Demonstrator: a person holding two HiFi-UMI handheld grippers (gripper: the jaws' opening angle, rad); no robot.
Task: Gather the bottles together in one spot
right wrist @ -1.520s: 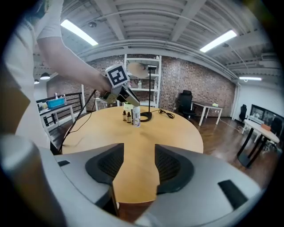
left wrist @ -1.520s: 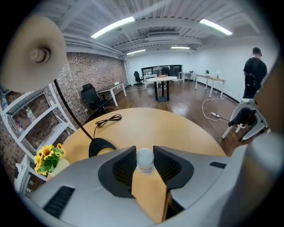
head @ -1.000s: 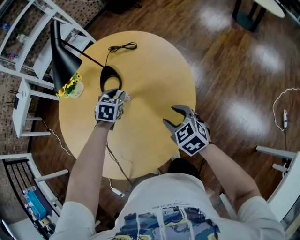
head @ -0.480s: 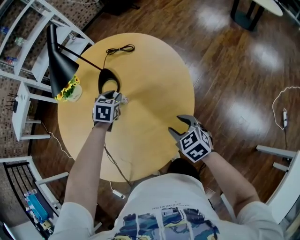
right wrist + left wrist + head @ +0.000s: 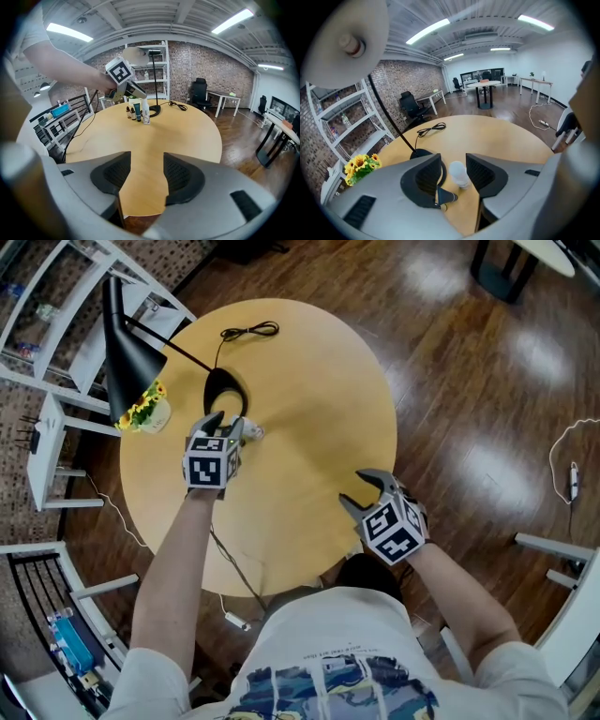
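Beside the black lamp base (image 5: 223, 390) on the round pale-wood table (image 5: 309, 371), the left gripper (image 5: 228, 423) is completing a release. Its jaws have just been opening and are standing apart around the upright white plastic bottle (image 5: 459, 174), pads clear of it. Two small dark-brown bottles (image 5: 128, 112) and a teal tube (image 5: 138, 112) are standing just beside it, so gathering appears nearly done. Withdrawal likely calls for a straight retreat. The right gripper (image 5: 354, 491) is hovering with jaws apart, empty. A small pot (image 5: 155, 418) is holding yellow sunflowers only.
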